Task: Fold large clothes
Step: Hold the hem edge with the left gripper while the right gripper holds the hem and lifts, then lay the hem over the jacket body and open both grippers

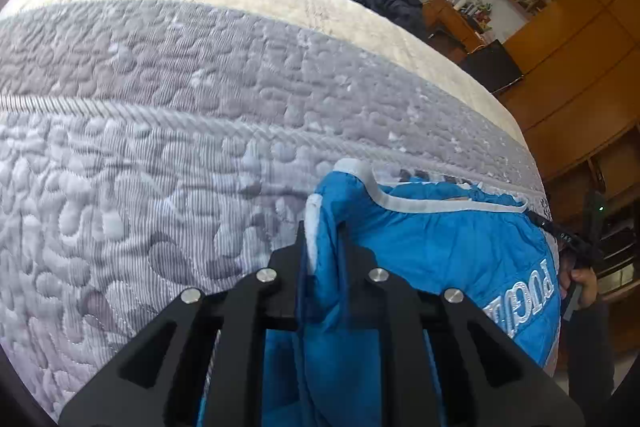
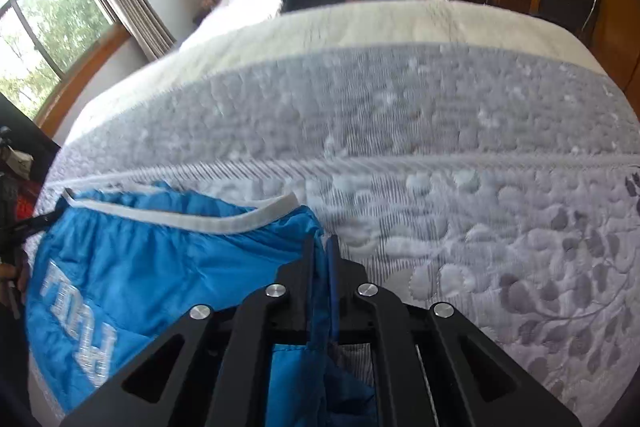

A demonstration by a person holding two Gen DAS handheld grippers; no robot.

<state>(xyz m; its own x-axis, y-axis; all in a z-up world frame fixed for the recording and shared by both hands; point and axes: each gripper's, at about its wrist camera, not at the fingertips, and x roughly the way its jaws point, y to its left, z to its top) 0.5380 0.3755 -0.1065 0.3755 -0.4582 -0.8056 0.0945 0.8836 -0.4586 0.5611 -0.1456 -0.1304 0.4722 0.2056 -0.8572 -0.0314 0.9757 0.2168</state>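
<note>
Pinching blue garment corners, grippers apart, bed beyond

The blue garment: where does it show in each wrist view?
Left wrist: blue garment lower right, clamped in the left gripper.
Right wrist: garment lower left, clamped in the right gripper.
Shared landmark: its white band.

White lettering on blue garment, perhaps unreadable, edge-cropped

Bright daylight from window, blown out; right view motion-blurred; heavy fisheye bending, dark corners.
</note>
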